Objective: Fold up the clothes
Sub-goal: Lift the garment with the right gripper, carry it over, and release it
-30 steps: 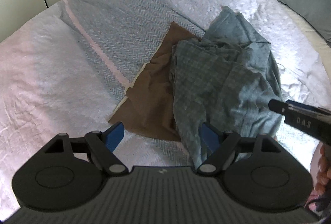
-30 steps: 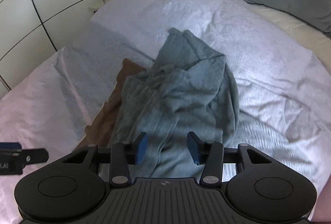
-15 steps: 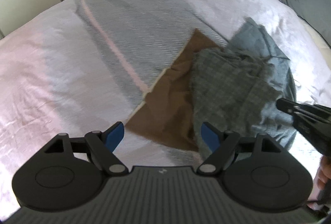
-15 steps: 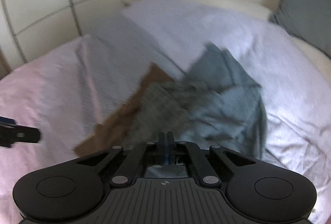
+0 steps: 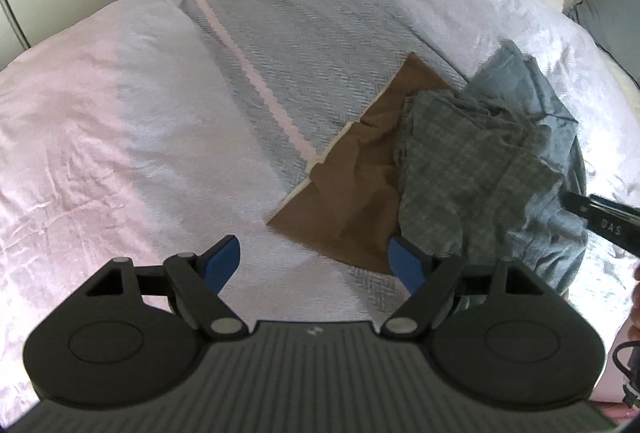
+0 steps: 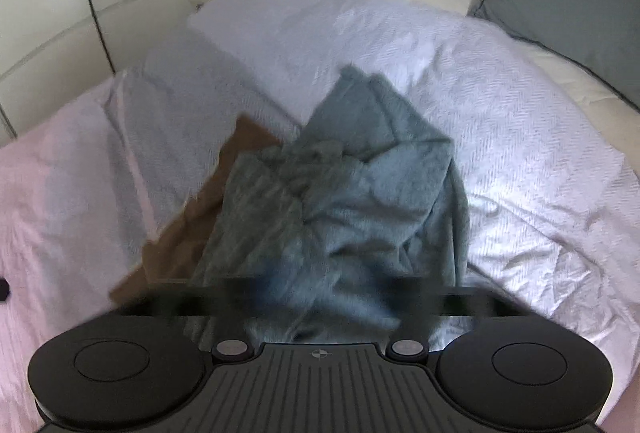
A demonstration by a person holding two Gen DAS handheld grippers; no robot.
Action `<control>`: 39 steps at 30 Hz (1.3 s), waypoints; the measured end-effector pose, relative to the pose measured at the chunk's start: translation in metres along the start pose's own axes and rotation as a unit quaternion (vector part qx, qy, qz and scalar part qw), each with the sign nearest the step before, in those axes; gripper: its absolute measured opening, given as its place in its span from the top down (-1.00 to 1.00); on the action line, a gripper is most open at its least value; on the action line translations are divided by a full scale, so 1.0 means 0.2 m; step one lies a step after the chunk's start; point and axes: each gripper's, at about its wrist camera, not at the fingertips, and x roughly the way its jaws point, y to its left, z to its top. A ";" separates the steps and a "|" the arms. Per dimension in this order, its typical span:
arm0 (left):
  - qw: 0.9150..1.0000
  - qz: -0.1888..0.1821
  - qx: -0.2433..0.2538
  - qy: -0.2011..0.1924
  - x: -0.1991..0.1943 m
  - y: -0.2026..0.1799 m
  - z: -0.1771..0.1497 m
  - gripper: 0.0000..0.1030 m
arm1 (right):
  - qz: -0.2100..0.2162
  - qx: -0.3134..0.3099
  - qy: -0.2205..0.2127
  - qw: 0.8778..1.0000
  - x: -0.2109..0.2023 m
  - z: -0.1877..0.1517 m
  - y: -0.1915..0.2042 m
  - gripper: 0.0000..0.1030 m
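On the bed (image 5: 152,121), a crumpled teal-grey garment (image 6: 360,201) lies heaped, partly over a flat brown cloth (image 5: 352,185). Folding appears not yet begun on the heap. Left gripper (image 5: 314,265): jaws wide apart, holding nothing, above the bedcover near the brown cloth. Right gripper (image 6: 324,293): jaws have just been opening, blurred, spread over the garment's near edge; no grip evident.

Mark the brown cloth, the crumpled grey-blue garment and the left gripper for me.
brown cloth (image 5: 352,189), left wrist view, its flat middle.
grey-blue garment (image 5: 472,169), left wrist view, checked upper layer.
left gripper (image 5: 316,265), left wrist view, midway between the blue fingertips.
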 end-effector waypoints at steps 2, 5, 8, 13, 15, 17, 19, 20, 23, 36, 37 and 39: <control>1.000 -0.001 0.002 0.000 0.01 -0.02 0.01 -0.53 | 0.006 -0.008 -0.010 1.000 0.00 0.00 0.00 -0.15; 1.000 -0.002 0.007 0.001 0.04 -0.06 0.04 -0.53 | 0.022 -0.006 0.004 1.000 0.05 0.01 -0.01 0.11; 1.000 -0.004 0.011 0.002 0.06 -0.10 0.06 -0.53 | 0.039 -0.014 0.017 0.999 0.10 0.01 -0.02 0.25; 1.000 -0.008 0.016 0.000 0.07 -0.13 0.08 -0.53 | 0.077 -0.069 -0.001 0.995 0.01 0.00 0.05 0.99; 1.000 -0.006 0.011 -0.001 0.06 -0.12 0.08 -0.53 | 0.102 -0.066 -0.007 0.993 -0.07 0.00 0.09 0.99; 1.000 -0.004 0.006 -0.005 0.04 -0.10 0.07 -0.53 | 0.130 -0.061 -0.013 0.990 -0.15 0.00 0.14 0.99; 1.000 0.000 -0.001 -0.009 0.01 -0.07 0.06 -0.53 | 0.157 -0.054 -0.022 0.986 -0.23 0.01 0.21 0.99; 1.000 0.001 -0.005 -0.012 -0.01 -0.05 0.05 -0.53 | 0.169 -0.052 -0.026 0.984 -0.27 0.02 0.25 0.99; 0.999 0.010 -0.021 -0.022 -0.09 0.03 0.02 -0.53 | 0.204 -0.047 -0.034 0.977 -0.37 0.07 0.35 0.99; 0.980 0.083 -0.154 -0.100 -0.75 0.67 -0.48 -0.53 | 0.358 -0.078 -0.183 0.912 -1.17 0.44 0.98 1.00; 0.977 0.088 -0.163 -0.107 -0.80 0.72 -0.53 -0.53 | 0.368 -0.081 -0.202 0.904 -1.27 0.46 1.03 0.99; 0.970 0.100 -0.182 -0.124 -0.94 0.83 -0.65 -0.53 | 0.392 -0.080 -0.235 0.886 -1.44 0.49 1.12 0.99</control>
